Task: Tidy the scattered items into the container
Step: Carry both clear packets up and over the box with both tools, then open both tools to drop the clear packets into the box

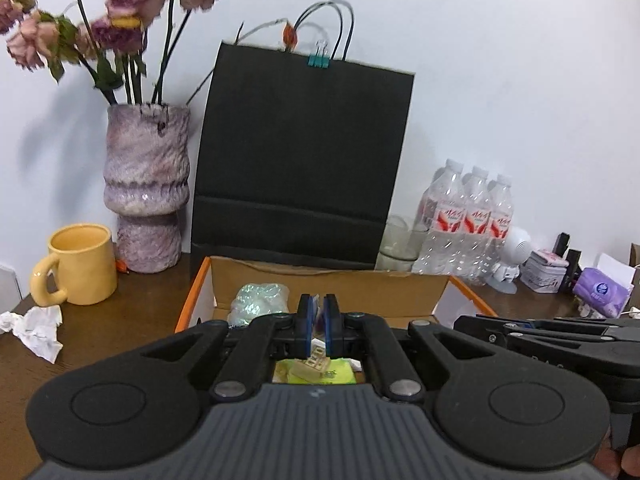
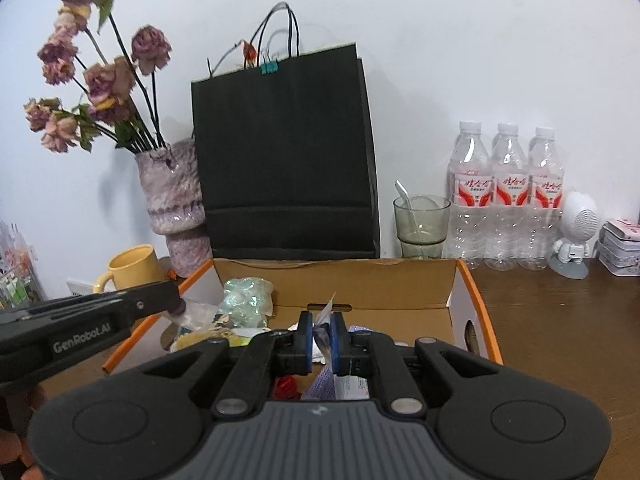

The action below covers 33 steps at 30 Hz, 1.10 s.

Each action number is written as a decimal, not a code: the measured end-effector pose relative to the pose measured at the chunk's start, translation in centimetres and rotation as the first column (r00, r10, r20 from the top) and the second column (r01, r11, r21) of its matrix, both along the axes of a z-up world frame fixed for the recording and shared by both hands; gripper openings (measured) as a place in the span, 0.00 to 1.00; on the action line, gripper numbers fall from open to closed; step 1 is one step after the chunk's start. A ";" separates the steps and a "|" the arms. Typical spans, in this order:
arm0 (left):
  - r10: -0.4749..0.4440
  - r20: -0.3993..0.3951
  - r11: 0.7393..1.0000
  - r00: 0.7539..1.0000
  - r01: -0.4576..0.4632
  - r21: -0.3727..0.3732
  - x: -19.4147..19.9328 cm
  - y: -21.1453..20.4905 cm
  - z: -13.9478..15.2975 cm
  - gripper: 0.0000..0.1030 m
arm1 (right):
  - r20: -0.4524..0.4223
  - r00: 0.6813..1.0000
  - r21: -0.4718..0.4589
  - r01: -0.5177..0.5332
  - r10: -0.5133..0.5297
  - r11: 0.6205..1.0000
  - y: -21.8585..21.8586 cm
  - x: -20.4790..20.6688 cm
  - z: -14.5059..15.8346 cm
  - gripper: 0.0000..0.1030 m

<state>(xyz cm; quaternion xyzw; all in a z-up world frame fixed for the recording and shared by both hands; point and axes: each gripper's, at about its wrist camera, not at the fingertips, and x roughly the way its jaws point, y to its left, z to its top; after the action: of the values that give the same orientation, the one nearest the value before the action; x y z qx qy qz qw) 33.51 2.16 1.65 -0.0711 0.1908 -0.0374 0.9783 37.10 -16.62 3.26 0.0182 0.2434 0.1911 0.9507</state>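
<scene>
An open cardboard box with orange edges stands in front of me on the brown table. A crumpled greenish plastic wad lies in it, with a yellow-green item and a red item. My left gripper hovers over the box's left part, shut on a thin clear packet that hangs below it. To its right, my right gripper is shut on a purple and white wrapper. A crumpled white tissue lies on the table at the left.
Behind the box stand a black paper bag, a purple vase of dried flowers and a yellow mug. At the right are a glass, three water bottles, a white figurine, a tin and a purple tissue pack.
</scene>
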 end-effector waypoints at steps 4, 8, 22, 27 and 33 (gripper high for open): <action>0.011 -0.025 1.000 1.000 -0.011 0.009 1.2 0.2 -0.8 0.06 | -0.019 1.000 -0.016 -0.003 0.003 1.000 0.5 1.2 -0.7 0.07; 0.011 -0.031 1.000 0.999 -0.011 0.014 1.5 0.2 -1.0 0.06 | -0.025 1.000 -0.023 -0.003 0.002 1.000 0.6 1.7 -1.1 0.07; 0.142 -0.076 0.987 0.987 -0.135 0.088 2.0 0.5 -1.0 1.00 | -0.061 0.994 -0.078 0.085 -0.090 0.993 -0.2 2.7 -1.4 1.00; 0.152 -0.076 0.980 0.986 -0.140 0.138 2.2 -0.1 -1.1 1.00 | -0.064 0.994 -0.093 0.081 -0.087 0.992 -0.1 2.6 -1.4 1.00; 0.151 -0.079 0.982 0.985 -0.140 0.130 2.1 0.0 -1.1 1.00 | -0.062 0.994 -0.090 0.079 -0.085 0.993 0.0 2.6 -1.3 1.00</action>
<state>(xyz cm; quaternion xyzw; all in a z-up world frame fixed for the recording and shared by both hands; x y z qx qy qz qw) 35.58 2.12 0.58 -0.0253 0.2301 0.0494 0.9716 39.68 -16.62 1.98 -0.0070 0.2816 0.1404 0.9492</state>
